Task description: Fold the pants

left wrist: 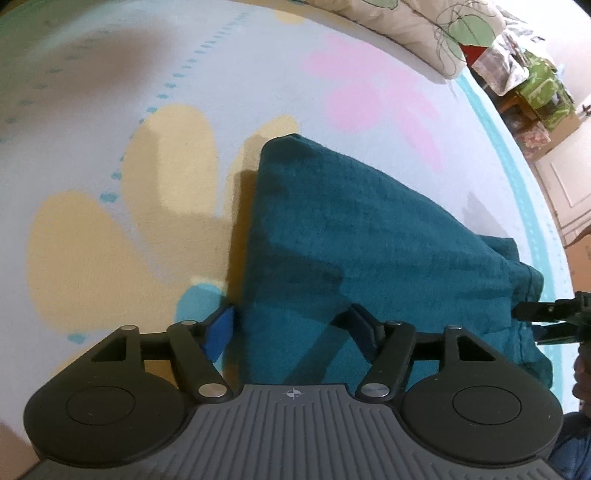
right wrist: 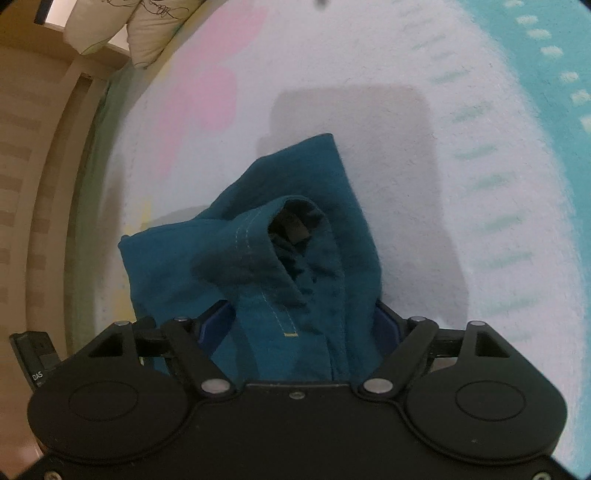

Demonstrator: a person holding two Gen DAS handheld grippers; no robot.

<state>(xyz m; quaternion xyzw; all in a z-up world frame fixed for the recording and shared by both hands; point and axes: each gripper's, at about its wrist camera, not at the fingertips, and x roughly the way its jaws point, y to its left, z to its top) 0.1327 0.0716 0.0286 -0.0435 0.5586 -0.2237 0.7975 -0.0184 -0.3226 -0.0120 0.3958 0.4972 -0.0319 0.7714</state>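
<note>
Teal pants (left wrist: 369,229) lie folded on a white bedspread (left wrist: 92,74) printed with yellow and pink petals. My left gripper (left wrist: 291,328) stands open over their near end. Its left blue pad (left wrist: 221,332) is just off the cloth's left edge and the right pad rests over the fabric. In the right wrist view the pants (right wrist: 251,251) bunch up in a hump with a stitched hem. That hump sits between the spread fingers of my open right gripper (right wrist: 301,325). In the left wrist view the right gripper (left wrist: 535,321) shows at the pants' right end.
Cream pillows with green leaf print (left wrist: 424,29) lie at the far edge of the bed. Stacked boxes (left wrist: 535,85) stand beyond the bed on the right. A wooden frame (right wrist: 37,147) runs along the bed's left side in the right wrist view.
</note>
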